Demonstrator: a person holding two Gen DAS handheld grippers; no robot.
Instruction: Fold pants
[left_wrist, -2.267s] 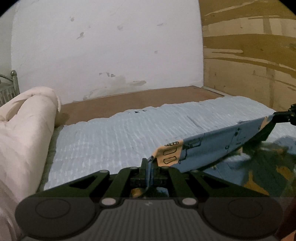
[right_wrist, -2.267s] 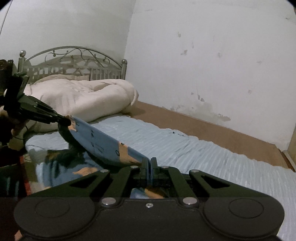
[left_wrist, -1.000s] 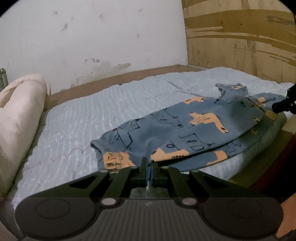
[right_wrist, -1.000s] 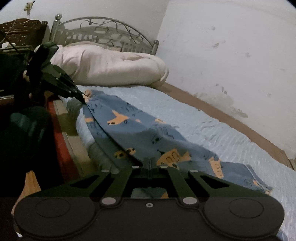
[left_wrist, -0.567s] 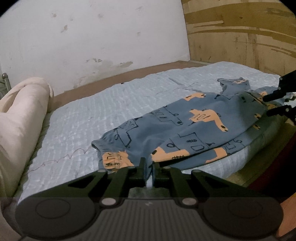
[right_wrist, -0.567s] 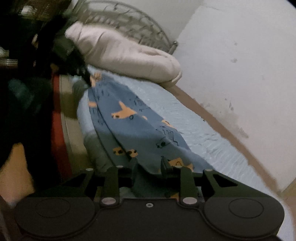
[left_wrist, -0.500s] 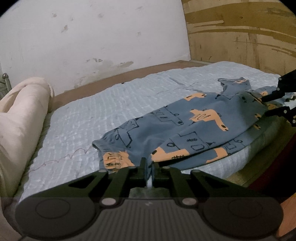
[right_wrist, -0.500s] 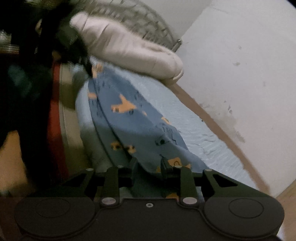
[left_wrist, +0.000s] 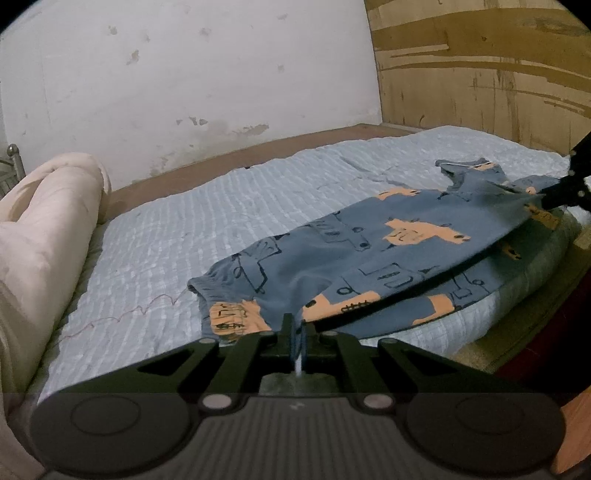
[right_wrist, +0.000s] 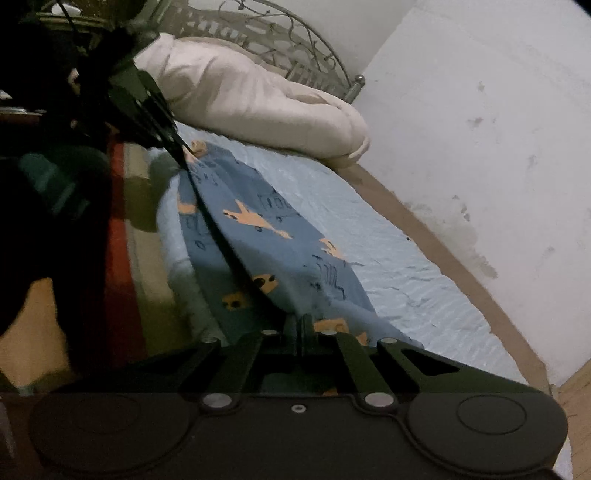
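Evidently, the left claw (left_wrist: 296, 334) was pinched shut on the near edge of the pants (left_wrist: 354, 258), and the right claw (right_wrist: 299, 326) was likewise closed on their other end. Between them the top layer ran taut, lifted off the bed (left_wrist: 229, 218), with the rest lying flat near its front edge. This looked like a lengthwise fold; next, both claws needed to carry the edge across together and lay it down.

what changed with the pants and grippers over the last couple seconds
The pants, stretched taut in the air 2.3 s ago, came down onto the bed. The right gripper and left gripper opened briefly, then shut again on the near edge. The rolled comforter stayed put.
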